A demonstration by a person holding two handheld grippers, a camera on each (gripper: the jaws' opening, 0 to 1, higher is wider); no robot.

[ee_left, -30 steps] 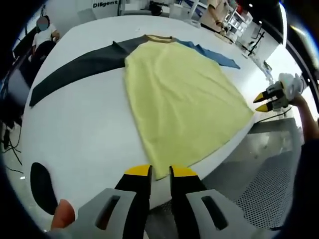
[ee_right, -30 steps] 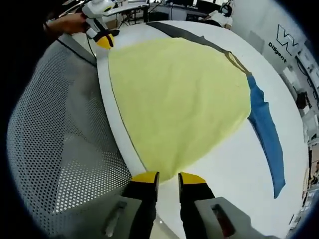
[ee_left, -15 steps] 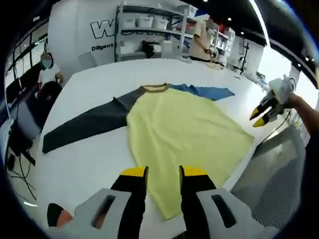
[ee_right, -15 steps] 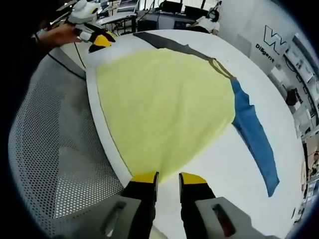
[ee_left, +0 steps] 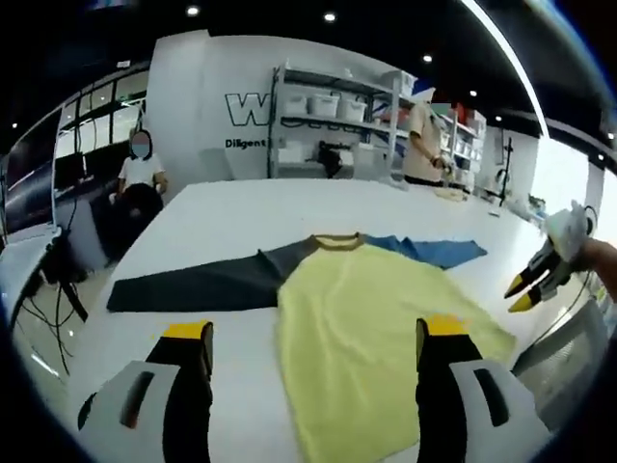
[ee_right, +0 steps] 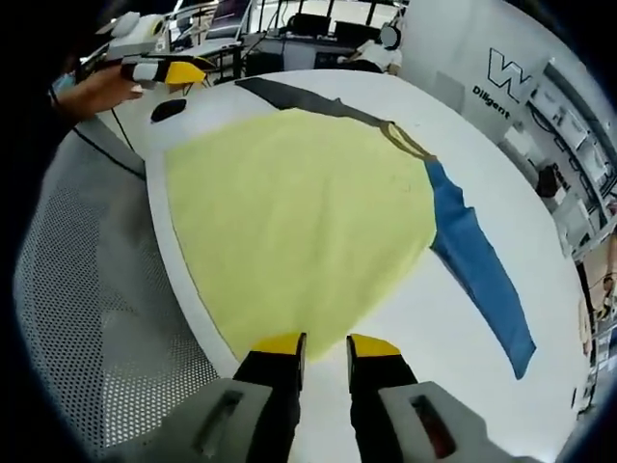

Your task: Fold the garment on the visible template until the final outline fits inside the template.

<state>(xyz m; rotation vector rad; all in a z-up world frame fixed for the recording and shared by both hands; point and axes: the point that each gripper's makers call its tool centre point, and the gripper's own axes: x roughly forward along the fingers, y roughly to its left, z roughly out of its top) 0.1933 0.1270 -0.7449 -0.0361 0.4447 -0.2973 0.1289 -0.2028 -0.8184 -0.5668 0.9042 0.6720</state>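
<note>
A long-sleeved garment lies flat on the white table [ee_left: 212, 222]: yellow body [ee_left: 376, 338], dark grey sleeve [ee_left: 193, 285], blue sleeve [ee_left: 434, 253]. My left gripper [ee_left: 315, 333] hovers over the hem end with its jaws spread wide and nothing between them. In the right gripper view the yellow body [ee_right: 289, 222] spreads ahead, with the blue sleeve [ee_right: 482, 270] to the right and the dark sleeve [ee_right: 299, 96] at the far side. My right gripper [ee_right: 326, 347] sits at the near hem corner, its jaws a narrow gap apart and holding nothing. The right gripper [ee_left: 530, 289] also hangs beside the table edge.
A grey perforated surface [ee_right: 87, 318] lies below the table's rim. A dark oval mark [ee_right: 169, 109] sits on the table near the left gripper [ee_right: 159, 69]. A seated person [ee_left: 140, 178], a standing person [ee_left: 424, 145] and shelves [ee_left: 328, 116] are beyond the table.
My left gripper's jaws have spread from a narrow gap to wide apart, and its view has lifted toward the room. The right gripper's jaws keep the same gap.
</note>
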